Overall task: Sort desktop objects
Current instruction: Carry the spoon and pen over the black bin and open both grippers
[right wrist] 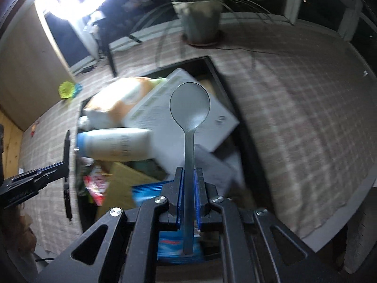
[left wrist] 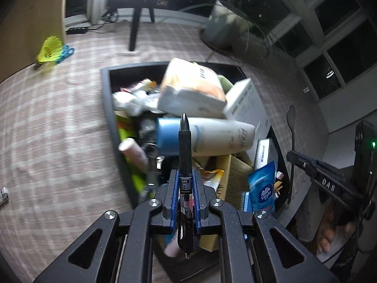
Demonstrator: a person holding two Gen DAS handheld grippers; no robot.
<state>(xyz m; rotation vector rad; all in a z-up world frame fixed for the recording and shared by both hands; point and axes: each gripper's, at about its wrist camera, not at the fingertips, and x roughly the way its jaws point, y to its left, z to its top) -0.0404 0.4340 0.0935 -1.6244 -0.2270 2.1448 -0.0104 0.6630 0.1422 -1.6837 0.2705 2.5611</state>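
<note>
My left gripper (left wrist: pixel 185 176) is shut on a black pen (left wrist: pixel 184 141) that points forward over a black tray (left wrist: pixel 107 99) heaped with objects. My right gripper (right wrist: pixel 189 174) is shut on the handle of a grey spoon (right wrist: pixel 190 105), bowl forward, held above the same tray (right wrist: pixel 220 75). The heap holds a white bottle with a blue cap (left wrist: pixel 207 136), a white and orange pack (left wrist: pixel 190 87), a white box (right wrist: pixel 188 118) and a blue tissue pack (left wrist: pixel 262 188). The right gripper with the spoon shows at the right of the left wrist view (left wrist: pixel 292 139); the left gripper with the pen shows at the left of the right wrist view (right wrist: pixel 67 162).
The tray stands on a checked tablecloth (left wrist: pixel 54 127). A yellow-green shuttlecock and a blue clip (left wrist: pixel 53 50) lie at the far left. A potted plant (right wrist: pixel 200 21) stands beyond the tray. A small white object (left wrist: pixel 3 194) lies at the left edge. The table's edge (right wrist: pixel 334 219) runs on the right.
</note>
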